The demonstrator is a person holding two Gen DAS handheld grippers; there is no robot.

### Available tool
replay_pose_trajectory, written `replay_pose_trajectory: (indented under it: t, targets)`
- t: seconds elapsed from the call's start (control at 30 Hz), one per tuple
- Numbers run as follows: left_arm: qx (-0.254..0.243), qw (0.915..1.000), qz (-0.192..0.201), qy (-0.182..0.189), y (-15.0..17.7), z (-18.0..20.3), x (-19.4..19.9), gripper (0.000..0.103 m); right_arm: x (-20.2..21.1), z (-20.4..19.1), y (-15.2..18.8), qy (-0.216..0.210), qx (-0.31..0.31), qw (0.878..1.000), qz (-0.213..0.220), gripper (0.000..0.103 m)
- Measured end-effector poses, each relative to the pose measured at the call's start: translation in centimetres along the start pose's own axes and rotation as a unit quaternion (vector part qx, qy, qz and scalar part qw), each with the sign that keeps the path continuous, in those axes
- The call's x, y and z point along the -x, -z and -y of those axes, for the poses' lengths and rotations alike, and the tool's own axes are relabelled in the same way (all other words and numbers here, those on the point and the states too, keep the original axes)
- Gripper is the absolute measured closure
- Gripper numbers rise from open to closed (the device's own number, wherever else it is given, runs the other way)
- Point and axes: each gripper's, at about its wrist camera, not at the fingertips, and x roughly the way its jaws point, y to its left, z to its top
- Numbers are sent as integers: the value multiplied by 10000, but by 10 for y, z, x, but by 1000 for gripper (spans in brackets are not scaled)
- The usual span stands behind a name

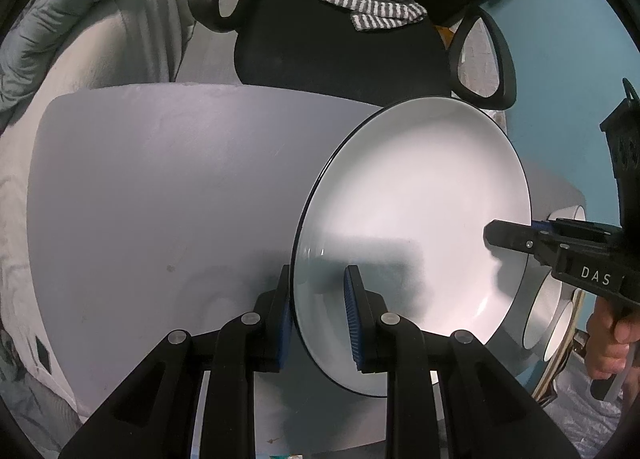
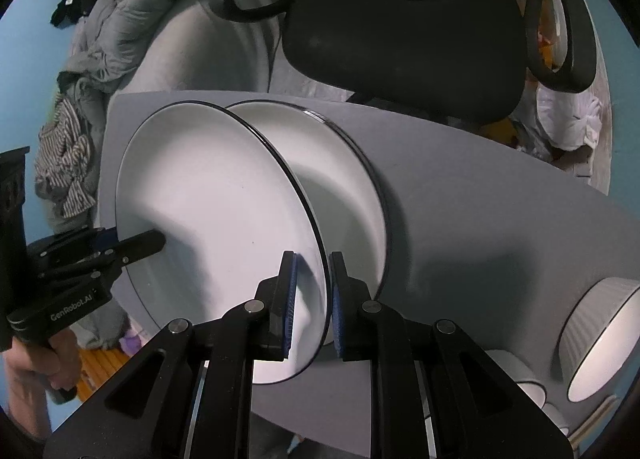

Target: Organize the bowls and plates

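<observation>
Both tongs pinching raised plate, second plate beneath (bowls nearby)

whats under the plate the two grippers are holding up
A second white plate lies on the grey table right below the held plate. Only its far and right parts show; the held plate covers the rest, so anything lying on that part cannot be seen.

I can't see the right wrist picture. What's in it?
Two claws hold one white plate by opposite rims: the right claw in front, the left claw at the side. Another plate lies behind on the grey table, bowls at right.
</observation>
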Motion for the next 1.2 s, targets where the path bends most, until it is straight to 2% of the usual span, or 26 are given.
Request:
replay_pose_trajectory:
  t: [0.63,0.8,0.93,1.07,1.2]
  targets:
    - [-9,9997,-163,-195,-6,11,-16,79,-9,18,-8,-101,-230,9996,-153,87]
    - [-17,9995,-252,-173,-8,14,-19,68,-10,17,-10,-91,-353,9991,-214,87]
    - [-26,9996,-232,-188,-7,17,-19,62,-9,16,-11,-162,-476,9984,-250,74]
    - [-23,9996,-204,-171,-7,20,-19,55,-8,12,-11,-174,-537,9980,-277,66]
    - [58,9997,-189,-122,-7,20,-18,53,-9,9,-12,-188,-585,9975,-355,56]
